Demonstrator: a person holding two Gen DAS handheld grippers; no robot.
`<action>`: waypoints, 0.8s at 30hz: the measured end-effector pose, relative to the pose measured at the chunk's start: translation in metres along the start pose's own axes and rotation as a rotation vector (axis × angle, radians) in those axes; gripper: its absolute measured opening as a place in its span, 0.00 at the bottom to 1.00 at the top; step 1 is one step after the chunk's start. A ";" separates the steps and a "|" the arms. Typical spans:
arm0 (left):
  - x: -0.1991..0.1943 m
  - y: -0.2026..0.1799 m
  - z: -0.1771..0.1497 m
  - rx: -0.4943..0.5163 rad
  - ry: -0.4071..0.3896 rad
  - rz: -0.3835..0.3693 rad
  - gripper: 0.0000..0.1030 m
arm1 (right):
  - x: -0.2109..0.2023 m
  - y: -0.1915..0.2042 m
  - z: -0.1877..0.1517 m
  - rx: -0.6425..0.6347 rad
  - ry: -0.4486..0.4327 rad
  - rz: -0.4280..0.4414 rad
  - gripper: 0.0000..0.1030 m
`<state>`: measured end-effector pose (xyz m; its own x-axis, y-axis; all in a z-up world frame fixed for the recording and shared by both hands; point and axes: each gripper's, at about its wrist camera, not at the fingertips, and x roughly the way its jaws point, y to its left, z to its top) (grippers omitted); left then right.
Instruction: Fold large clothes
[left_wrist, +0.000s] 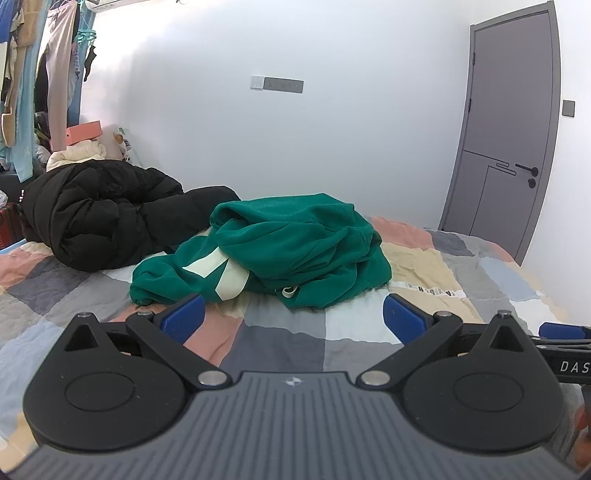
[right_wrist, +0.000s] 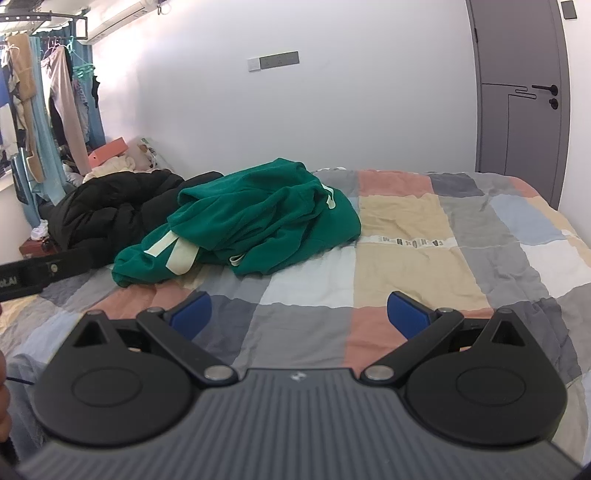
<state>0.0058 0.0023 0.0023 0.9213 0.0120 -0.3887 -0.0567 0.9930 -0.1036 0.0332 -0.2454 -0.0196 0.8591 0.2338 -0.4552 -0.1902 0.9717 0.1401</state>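
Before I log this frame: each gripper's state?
Left gripper: open, holding nothing.
Right gripper: open, holding nothing.

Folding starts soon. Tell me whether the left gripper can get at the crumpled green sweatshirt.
Probably yes. The left gripper is open, holds nothing, and faces the crumpled green sweatshirt across bare patchwork quilt. The black puffer jacket lies behind it.

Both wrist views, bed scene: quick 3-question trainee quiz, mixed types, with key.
1. True or false: the left tool is shut on the green sweatshirt.
2. What lies just beyond the sweatshirt toward the hanging clothes? A) black puffer coat B) blue towel C) red pillow
3. Fill in: the right tool is ____, above the patchwork quilt.

Key: 1 false; 2 A; 3 open.
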 end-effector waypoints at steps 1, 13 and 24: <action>0.000 0.000 0.000 -0.003 -0.001 0.000 1.00 | 0.000 0.000 0.000 -0.001 0.001 0.000 1.00; -0.016 0.004 0.000 -0.012 -0.021 0.006 1.00 | -0.004 0.001 -0.001 -0.002 -0.002 0.002 1.00; -0.020 0.003 0.000 -0.008 -0.021 0.006 1.00 | -0.009 0.000 -0.001 0.010 -0.004 -0.001 1.00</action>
<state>-0.0131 0.0049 0.0095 0.9289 0.0207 -0.3696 -0.0652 0.9920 -0.1085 0.0251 -0.2477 -0.0165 0.8611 0.2328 -0.4521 -0.1847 0.9715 0.1484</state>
